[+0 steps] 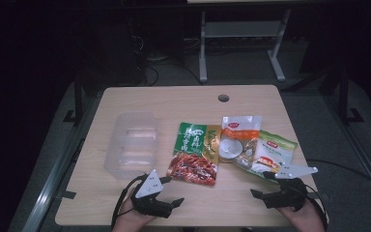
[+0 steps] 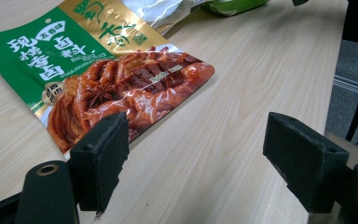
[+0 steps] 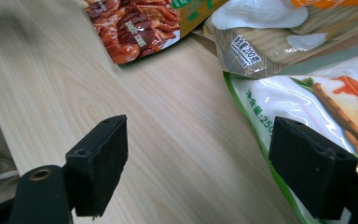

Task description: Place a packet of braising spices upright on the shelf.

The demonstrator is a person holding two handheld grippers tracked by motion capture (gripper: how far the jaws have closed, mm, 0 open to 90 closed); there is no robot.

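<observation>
A clear plastic bin [image 1: 131, 144] sits at the left of the wooden tabletop [image 1: 125, 99], a round hole [image 1: 223, 98] near its far edge, a metal frame [image 1: 241, 43] on the floor beyond.

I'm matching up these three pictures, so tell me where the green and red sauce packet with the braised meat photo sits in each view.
High view: the green and red packet lies mid-table, right of the clear plastic box.
Left gripper view: it covers the upper left, just beyond the left jaw.
Right gripper view: its red end shows at the top, left of centre.
Shared landmark: the white and orange packet beside it.
</observation>
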